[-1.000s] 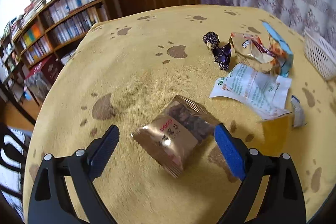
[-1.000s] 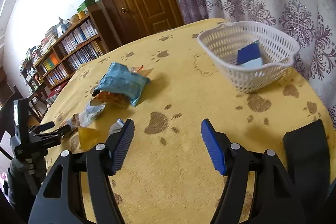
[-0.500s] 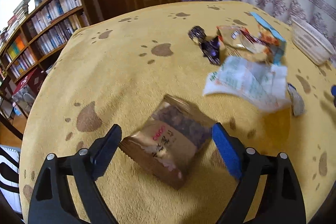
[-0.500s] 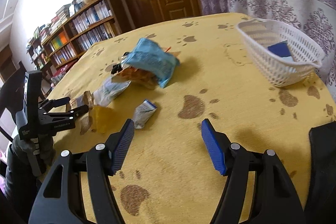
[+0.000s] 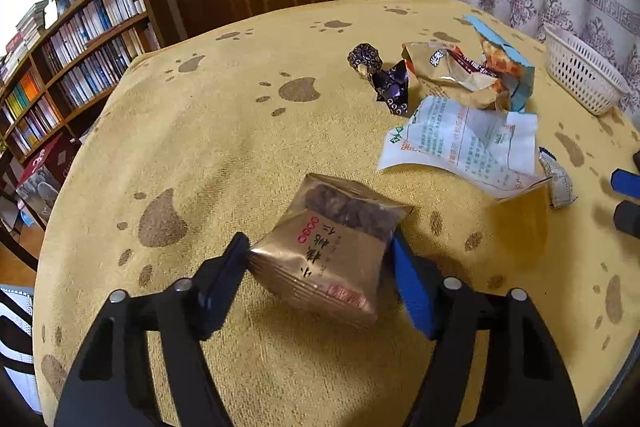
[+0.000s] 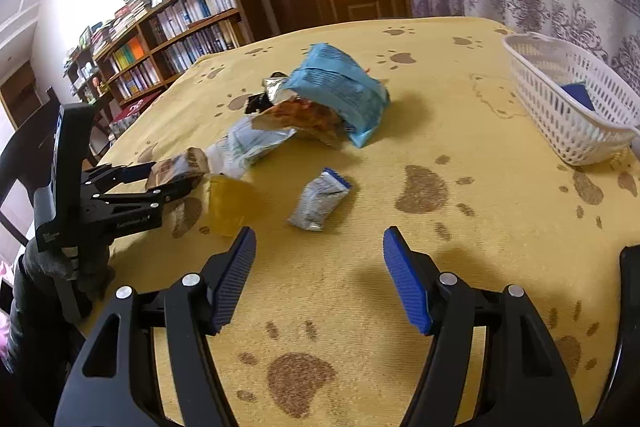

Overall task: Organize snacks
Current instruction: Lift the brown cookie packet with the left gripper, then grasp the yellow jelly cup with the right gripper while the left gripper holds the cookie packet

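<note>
The left hand-held gripper (image 5: 320, 279) was closing its jaws around a gold snack packet (image 5: 332, 247), both pads touching its sides, near the bench's (image 5: 224, 147) front edge. The right hand-held gripper (image 6: 318, 279) stood about half open and held nothing, over bare cloth. A small silver packet (image 6: 320, 203) lay just ahead. A white basket (image 6: 568, 107) stood at the right edge.
</note>
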Demonstrator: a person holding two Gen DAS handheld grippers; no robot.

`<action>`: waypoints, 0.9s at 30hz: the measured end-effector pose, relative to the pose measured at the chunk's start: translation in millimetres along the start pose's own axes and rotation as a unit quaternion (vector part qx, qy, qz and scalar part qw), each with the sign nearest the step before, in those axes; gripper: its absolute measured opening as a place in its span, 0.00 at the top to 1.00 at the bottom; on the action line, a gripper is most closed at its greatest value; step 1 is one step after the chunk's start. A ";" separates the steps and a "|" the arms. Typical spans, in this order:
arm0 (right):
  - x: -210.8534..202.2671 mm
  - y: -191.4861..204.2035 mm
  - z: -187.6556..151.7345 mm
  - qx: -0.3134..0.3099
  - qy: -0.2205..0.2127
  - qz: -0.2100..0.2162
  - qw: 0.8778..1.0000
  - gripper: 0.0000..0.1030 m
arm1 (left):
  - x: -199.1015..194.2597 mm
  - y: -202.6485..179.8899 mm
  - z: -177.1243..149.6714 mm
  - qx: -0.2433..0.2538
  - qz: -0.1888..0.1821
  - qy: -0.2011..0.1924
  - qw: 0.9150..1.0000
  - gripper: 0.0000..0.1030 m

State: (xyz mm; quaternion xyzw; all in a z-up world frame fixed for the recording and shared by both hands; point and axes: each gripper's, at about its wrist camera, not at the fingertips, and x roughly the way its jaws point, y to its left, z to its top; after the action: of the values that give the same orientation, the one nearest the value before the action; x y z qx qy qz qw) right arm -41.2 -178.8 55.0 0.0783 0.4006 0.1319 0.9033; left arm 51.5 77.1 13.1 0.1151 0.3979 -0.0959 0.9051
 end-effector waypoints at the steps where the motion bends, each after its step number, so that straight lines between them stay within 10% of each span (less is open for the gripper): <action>1: 0.3 3.0 0.2 -0.004 0.000 0.003 1.000 0.34 | -3.0 0.8 -2.4 -0.003 0.004 -0.005 1.000 0.35; 14: 31.9 43.2 15.7 -0.036 0.021 0.062 0.997 0.34 | -35.6 45.4 -24.0 -0.172 0.013 -0.048 0.984 0.37; 22: 63.6 63.7 26.1 -0.050 0.038 0.061 0.996 0.35 | -45.3 54.5 -30.7 -0.195 0.006 -0.065 0.979 0.37; 27: 78.4 68.4 29.1 -0.051 0.048 0.046 0.996 0.53 | -45.5 56.5 -31.9 -0.199 -0.001 -0.068 0.978 0.37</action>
State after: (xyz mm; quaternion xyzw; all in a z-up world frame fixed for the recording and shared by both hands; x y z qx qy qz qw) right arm 19.0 -91.0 36.2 0.0435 0.4323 0.1971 0.8789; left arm 13.9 143.8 33.4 -0.0748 0.3466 -0.0234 0.9347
